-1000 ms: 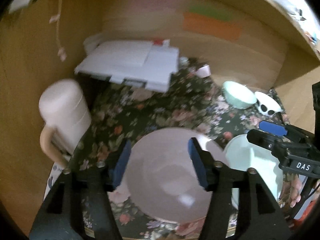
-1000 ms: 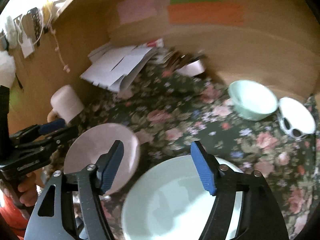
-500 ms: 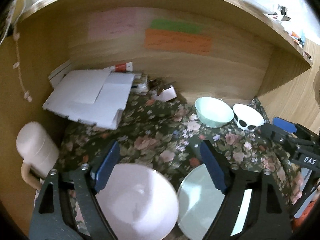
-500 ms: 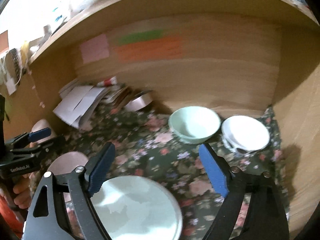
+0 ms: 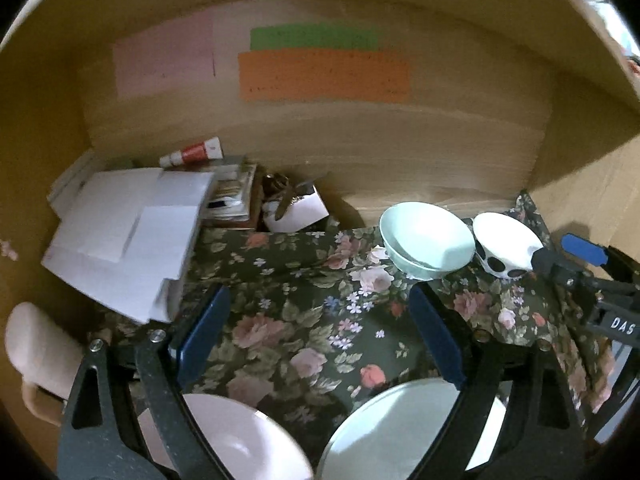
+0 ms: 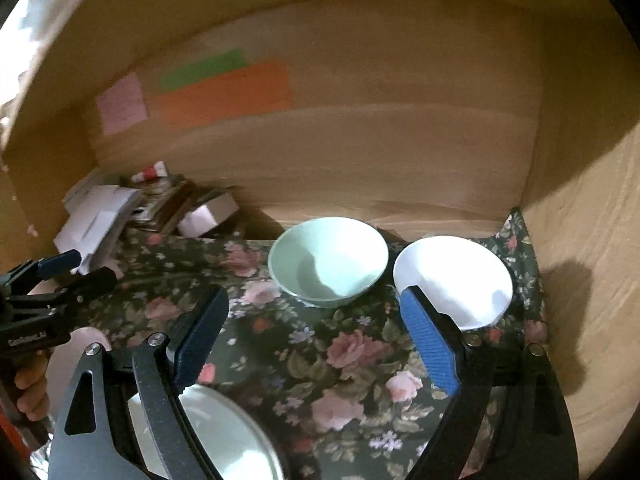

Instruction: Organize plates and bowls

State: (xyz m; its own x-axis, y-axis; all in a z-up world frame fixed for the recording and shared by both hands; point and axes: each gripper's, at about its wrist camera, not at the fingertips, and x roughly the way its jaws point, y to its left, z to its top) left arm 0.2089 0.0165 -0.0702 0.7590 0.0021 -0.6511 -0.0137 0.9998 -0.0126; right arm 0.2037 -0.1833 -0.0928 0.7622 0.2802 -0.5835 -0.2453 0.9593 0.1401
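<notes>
Both grippers have lifted and drawn back from the plates they hovered over a second ago, and both views now reach the back of the bench. The left gripper [image 5: 316, 336] stands wide open over bare floral cloth [image 5: 304, 312], holding nothing; the pink plate [image 5: 232, 436] and pale green plate [image 5: 384, 424] lie side by side at the near edge, seemingly just touching. The right gripper [image 6: 316, 340] is equally spread and empty, now facing the mint bowl [image 6: 328, 260] and white bowl [image 6: 452, 276], so the bowls look like the next target.

Left of the cloth, papers [image 5: 124, 240] and a pink mug [image 5: 36, 352] crowd the wall. Mid-cloth is free. On the right, both bowls sit close to the back wall, the white one near the side panel [image 6: 580, 260], leaving little clearance there.
</notes>
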